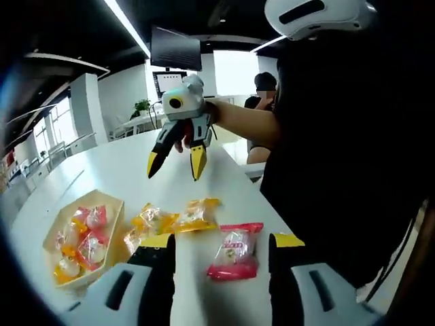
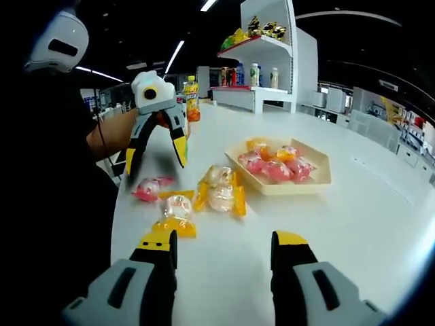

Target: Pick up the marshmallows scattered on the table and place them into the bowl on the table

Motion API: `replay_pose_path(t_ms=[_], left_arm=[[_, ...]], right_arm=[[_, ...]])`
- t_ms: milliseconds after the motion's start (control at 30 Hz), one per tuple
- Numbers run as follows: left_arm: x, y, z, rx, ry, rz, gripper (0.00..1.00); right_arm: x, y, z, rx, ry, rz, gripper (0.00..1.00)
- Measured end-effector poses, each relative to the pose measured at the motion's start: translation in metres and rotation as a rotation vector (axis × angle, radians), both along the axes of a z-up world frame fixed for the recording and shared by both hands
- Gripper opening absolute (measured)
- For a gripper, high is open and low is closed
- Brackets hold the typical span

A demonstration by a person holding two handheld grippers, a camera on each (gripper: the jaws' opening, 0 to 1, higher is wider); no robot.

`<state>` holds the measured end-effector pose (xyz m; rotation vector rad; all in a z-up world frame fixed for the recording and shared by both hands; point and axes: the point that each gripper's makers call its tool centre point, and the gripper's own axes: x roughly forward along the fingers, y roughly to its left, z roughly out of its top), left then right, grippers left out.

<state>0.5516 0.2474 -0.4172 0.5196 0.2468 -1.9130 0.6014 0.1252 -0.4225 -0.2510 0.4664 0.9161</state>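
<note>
Lying beside the hexagonal wooden bowl [image 1: 115, 210]: crinkly wrapped marshmallows [image 1: 234, 251].

White shelf unit [image 2: 272, 51] at the far end of the room, stocked with bottles [image 2: 255, 73] on the lower tier and yellow packets [image 2: 262, 27] above. Orange bottle [image 2: 192, 98] upright on the white table [image 2: 353, 224]. Ceiling light strips [image 1: 129, 30] overhead. Dark monitor [image 1: 175, 49] hanging high, potted plant [image 1: 141, 106] near the far wall, seated person [image 1: 262, 102] behind.
</note>
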Motion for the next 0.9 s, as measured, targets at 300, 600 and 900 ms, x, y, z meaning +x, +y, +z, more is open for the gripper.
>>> replay_pose_path(t_ms=[300,600,900], left_arm=[[-0.003,-0.003,-0.012,0.021,-0.009,-0.012,0.5],[-0.01,-0.004,-0.023,0.036,0.026,-0.033,0.44],[-0.012,-0.002,-0.028,0.055,0.045,-0.036,0.37]], right_arm=[[-0.003,0.004,0.002,0.006,-0.007,0.018,0.54],[-0.004,0.001,0.001,-0.001,-0.005,0.009,0.54],[-0.006,0.003,-0.001,-0.002,-0.001,0.025,0.54]])
